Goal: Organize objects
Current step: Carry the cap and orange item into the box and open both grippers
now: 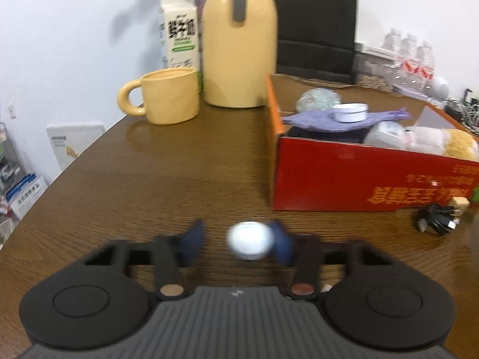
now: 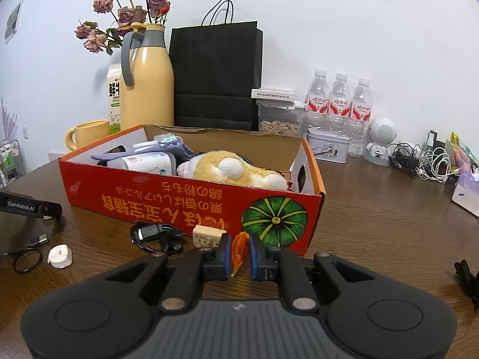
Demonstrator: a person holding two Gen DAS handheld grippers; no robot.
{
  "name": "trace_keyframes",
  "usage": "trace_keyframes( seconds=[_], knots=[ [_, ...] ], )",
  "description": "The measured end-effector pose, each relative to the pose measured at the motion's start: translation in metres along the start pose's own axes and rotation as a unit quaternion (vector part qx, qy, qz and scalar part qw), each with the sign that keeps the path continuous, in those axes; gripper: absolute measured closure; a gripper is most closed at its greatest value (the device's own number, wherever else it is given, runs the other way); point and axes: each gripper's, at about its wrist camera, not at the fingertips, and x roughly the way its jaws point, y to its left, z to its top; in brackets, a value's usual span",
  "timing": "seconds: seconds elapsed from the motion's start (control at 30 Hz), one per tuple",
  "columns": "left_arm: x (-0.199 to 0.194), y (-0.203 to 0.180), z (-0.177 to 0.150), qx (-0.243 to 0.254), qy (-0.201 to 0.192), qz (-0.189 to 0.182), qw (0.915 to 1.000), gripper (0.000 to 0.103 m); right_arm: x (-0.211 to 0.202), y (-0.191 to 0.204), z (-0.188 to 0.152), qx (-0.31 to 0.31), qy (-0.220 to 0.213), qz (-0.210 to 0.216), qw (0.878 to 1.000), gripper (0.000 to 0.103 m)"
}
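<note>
A red cardboard box [image 2: 167, 197] sits on the brown table and holds a plush toy [image 2: 236, 170], a purple cloth [image 1: 344, 118], a white lid [image 1: 350, 112] and other items. My right gripper [image 2: 240, 252] is shut on a small orange dried piece [image 2: 239, 249], just in front of the box. My left gripper [image 1: 239, 239] is open; a small white round object [image 1: 251, 240], blurred, lies between its fingers, against the right fingertip [image 1: 281, 242]. The same white object [image 2: 60, 256] shows on the table in the right wrist view.
A black cable bundle [image 2: 157, 236] and a small beige block [image 2: 208, 236] lie in front of the box. A black ring [image 2: 27, 259] lies at the left. A yellow mug [image 1: 167, 95], yellow thermos [image 1: 239, 51], milk carton [image 1: 179, 33], black bag [image 2: 215, 74] and water bottles [image 2: 339, 98] stand behind.
</note>
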Motion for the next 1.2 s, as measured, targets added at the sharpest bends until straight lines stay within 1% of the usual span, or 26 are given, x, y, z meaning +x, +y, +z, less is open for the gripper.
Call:
trace_keyframes(
  seconds=[0.2,0.33,0.43,0.53,0.73,0.93,1.07,1.2],
  knots=[
    [-0.006,-0.004,-0.004,-0.003,-0.005,-0.012,0.9999,0.074,0.000,0.001,0.000,0.001,-0.001,-0.004,1.000,0.091],
    [-0.017,-0.003,-0.003,-0.015,-0.028,-0.013,0.9994,0.074,-0.002,0.003,-0.001,-0.003,-0.009,-0.004,1.000,0.091],
    [-0.027,-0.004,0.002,-0.019,-0.045,-0.024,0.9985,0.074,-0.006,0.007,0.000,-0.010,-0.020,-0.001,1.000,0.091],
    [-0.042,-0.010,0.013,-0.015,-0.069,-0.044,0.9965,0.074,-0.013,0.012,0.006,-0.019,-0.041,0.007,0.999,0.091],
    [-0.062,-0.034,0.049,0.010,-0.118,-0.080,0.9898,0.074,-0.018,0.024,0.039,-0.031,-0.086,0.029,0.995,0.091],
    [-0.050,-0.066,0.085,0.024,-0.139,-0.107,0.9842,0.074,-0.001,0.033,0.076,-0.047,-0.107,0.042,0.992,0.091],
    [-0.028,-0.085,0.107,0.020,-0.134,-0.121,0.9834,0.074,0.022,0.028,0.096,-0.039,-0.105,0.039,0.993,0.091],
    [-0.003,-0.102,0.124,0.017,-0.121,-0.126,0.9844,0.074,0.049,0.014,0.108,-0.016,-0.092,0.033,0.995,0.091]
  ],
)
